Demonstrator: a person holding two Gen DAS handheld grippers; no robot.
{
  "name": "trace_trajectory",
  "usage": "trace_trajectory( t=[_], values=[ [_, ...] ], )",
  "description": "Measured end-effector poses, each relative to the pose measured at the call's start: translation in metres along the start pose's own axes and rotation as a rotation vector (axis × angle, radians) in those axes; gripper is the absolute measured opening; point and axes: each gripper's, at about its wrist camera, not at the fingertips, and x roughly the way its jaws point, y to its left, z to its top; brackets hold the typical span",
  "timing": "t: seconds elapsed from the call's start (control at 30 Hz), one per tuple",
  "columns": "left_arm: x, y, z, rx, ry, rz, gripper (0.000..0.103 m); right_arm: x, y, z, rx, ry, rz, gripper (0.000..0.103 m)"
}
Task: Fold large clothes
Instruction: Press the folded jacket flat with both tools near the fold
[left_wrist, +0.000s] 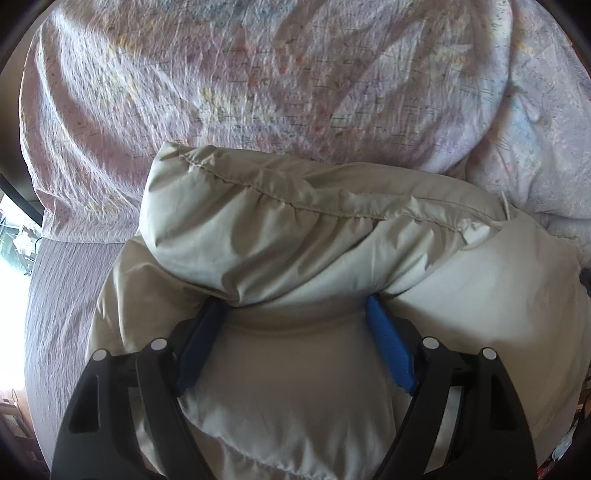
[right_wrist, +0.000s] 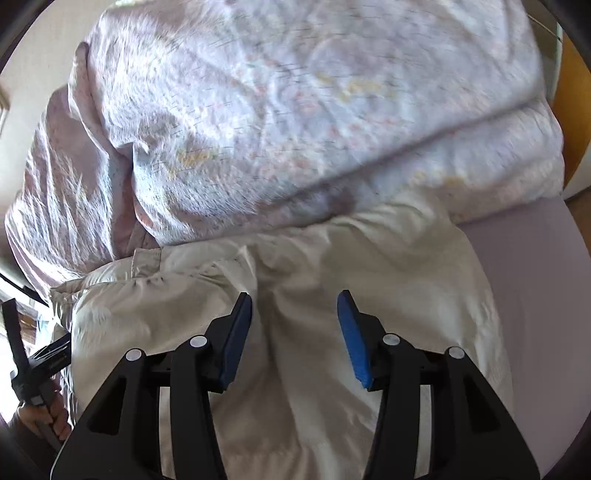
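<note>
A large cream puffy jacket (left_wrist: 303, 243) lies on a bed, folded into a thick bundle with a stitched seam across its top. My left gripper (left_wrist: 295, 302) is wide open, its blue pads (left_wrist: 388, 347) pushed against and partly under the folded-over roll. In the right wrist view the same jacket (right_wrist: 369, 258) spreads below my right gripper (right_wrist: 295, 299), which is open and empty just above the fabric. The other gripper and a hand show at the left edge of the right wrist view (right_wrist: 37, 369).
A rumpled floral quilt (left_wrist: 258, 81) is heaped behind the jacket and also fills the top of the right wrist view (right_wrist: 295, 110). A lilac bed sheet (left_wrist: 62, 295) lies to the left and on the right in the right wrist view (right_wrist: 535, 295). A bright window is at far left.
</note>
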Motion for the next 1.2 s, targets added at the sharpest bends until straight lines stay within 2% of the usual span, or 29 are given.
trace_trajectory(
  t=[0.1,0.2,0.37,0.6,0.83,1.2],
  values=[
    [0.007,0.0,0.002,-0.01,0.001,0.002,0.08,-0.007,-0.006,-0.008,0.007,-0.042,-0.042,0.05],
    [0.013,0.003,0.004,-0.015,-0.005,0.005,0.08,-0.02,-0.024,-0.014,0.084,-0.12,-0.042,0.05],
    [0.023,0.006,0.004,-0.018,-0.008,0.011,0.082,0.003,-0.024,-0.024,0.043,-0.042,-0.087,0.05],
    [0.035,0.015,-0.002,-0.016,-0.019,0.007,0.083,0.033,-0.012,-0.03,-0.047,-0.031,-0.173,0.051],
    [0.035,0.016,-0.004,-0.028,-0.041,0.005,0.085,0.056,-0.002,-0.033,-0.114,-0.044,-0.232,0.056],
    [0.033,0.014,-0.01,-0.028,-0.089,0.016,0.09,0.081,0.005,-0.04,-0.161,-0.094,-0.249,0.061]
  ],
)
